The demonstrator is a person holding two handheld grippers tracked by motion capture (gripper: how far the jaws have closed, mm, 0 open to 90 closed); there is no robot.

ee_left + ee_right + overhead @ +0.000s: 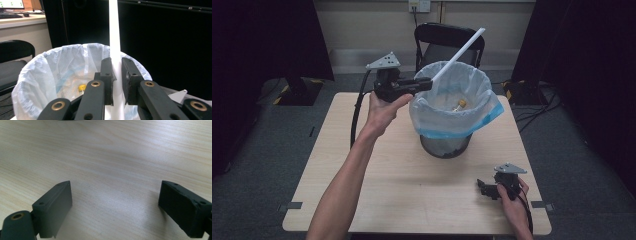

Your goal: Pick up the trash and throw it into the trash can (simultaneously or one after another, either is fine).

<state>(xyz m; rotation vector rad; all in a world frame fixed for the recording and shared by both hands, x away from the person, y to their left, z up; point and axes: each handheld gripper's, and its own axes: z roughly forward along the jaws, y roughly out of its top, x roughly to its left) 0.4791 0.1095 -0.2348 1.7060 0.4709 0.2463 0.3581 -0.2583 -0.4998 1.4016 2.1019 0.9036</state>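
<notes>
- My left gripper point(428, 83) is pinching a long white tube point(458, 54); in the left gripper view the pads press it from both sides, with the tube point(114, 45) rising straight up between them.
- From the high view, the tube slants up and away from my left gripper, its upper end out past the far rim of the bin point(446, 145). Its gripped end sits at the near-left rim, just over the opening.
- The bin stands on the table point(377, 190), a mesh basket lined with a pale blue bag point(462, 117) folded over the rim.
- Something is already in there: a small item with a yellow cap point(81, 88) lies at the bottom of the liner. I judge some discarding is already done.
- The tube itself is not yet in. It is held at the rim, and much of its length hangs above and beyond the bag.
- What is left, as I read it: tip the tube so it points down into the bag, then let go.
- My right gripper point(483, 187) rests low on the table near my right edge, well apart from the bin. Its jaws stand spread wide with bare wood between them, holding nothing.
</notes>
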